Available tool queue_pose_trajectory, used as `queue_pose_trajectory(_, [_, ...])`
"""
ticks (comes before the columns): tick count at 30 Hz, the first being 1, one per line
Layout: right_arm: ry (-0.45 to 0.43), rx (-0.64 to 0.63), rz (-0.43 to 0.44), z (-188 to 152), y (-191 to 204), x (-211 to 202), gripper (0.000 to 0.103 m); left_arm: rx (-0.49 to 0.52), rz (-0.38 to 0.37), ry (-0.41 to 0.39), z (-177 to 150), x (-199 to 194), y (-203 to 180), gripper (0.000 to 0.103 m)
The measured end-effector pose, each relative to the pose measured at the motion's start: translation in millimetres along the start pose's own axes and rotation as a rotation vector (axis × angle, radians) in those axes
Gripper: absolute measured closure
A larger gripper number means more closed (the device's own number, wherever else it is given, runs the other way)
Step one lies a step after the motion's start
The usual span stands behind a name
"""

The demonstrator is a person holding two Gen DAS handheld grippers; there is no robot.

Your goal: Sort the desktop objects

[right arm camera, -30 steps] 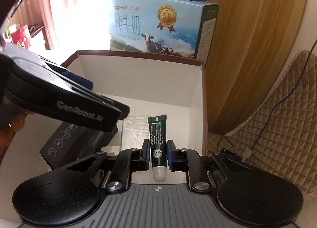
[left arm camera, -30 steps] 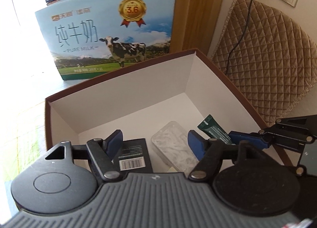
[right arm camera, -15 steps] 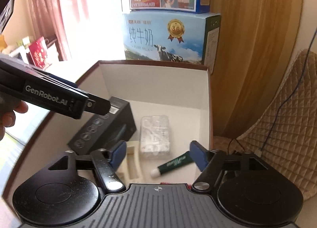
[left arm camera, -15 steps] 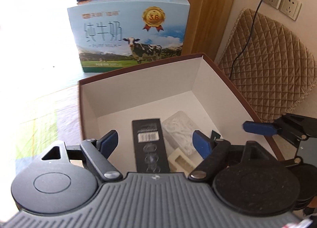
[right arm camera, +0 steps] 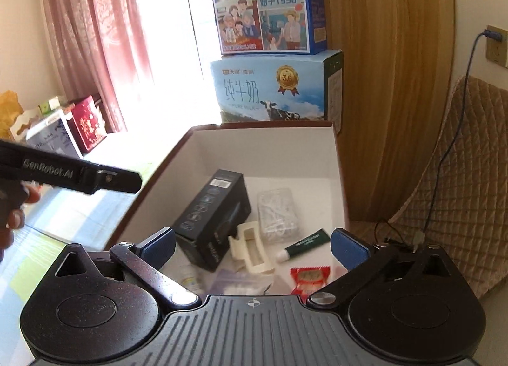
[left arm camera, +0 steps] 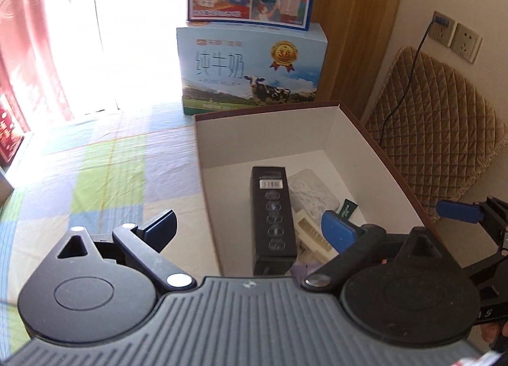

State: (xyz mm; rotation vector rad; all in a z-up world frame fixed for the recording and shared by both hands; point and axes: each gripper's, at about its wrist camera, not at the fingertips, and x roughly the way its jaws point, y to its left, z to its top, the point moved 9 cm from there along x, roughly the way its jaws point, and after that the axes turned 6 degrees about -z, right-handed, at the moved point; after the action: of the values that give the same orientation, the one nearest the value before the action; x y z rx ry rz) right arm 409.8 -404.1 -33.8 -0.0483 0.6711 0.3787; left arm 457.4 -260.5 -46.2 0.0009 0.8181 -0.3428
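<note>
A lived-in room of a home, by a sunlit window.

Pink patterned curtains [right arm camera: 95, 48] hang beside the bright window, two printed cardboard milk cartons [right arm camera: 273, 92] are stacked against a wood-grain panel [right arm camera: 390, 64], a tan quilted cushion [left arm camera: 438, 143] leans on the cream wall under wall sockets [left arm camera: 454, 35], and a pastel checked cloth [left arm camera: 104, 169] covers the table surface.

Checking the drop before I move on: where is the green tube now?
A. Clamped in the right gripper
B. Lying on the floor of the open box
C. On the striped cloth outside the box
B: the green tube lies flat inside the open box, clear of the right gripper, whose opening jaws hold nothing.
</note>
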Motion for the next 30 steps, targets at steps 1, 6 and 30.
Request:
queue_pose_trajectory(1, [-0.004, 0.01, 0.003, -1, 2, -4, 0.002, -0.004, 0.005, -0.004, -4, -7, 2, 0.006])
queue_pose_trajectory(6, [-0.014, 0.072, 0.002, -12, 11, -28, 0.002, 0.0, 0.043, -0.016, -23, -33, 6, 0.003])
queue_pose_trajectory(30, [0.022, 0.142, -0.083, -88, 64, -115, 0.002, 0.009, 0.068, -0.02, -125, -145, 20, 0.001])
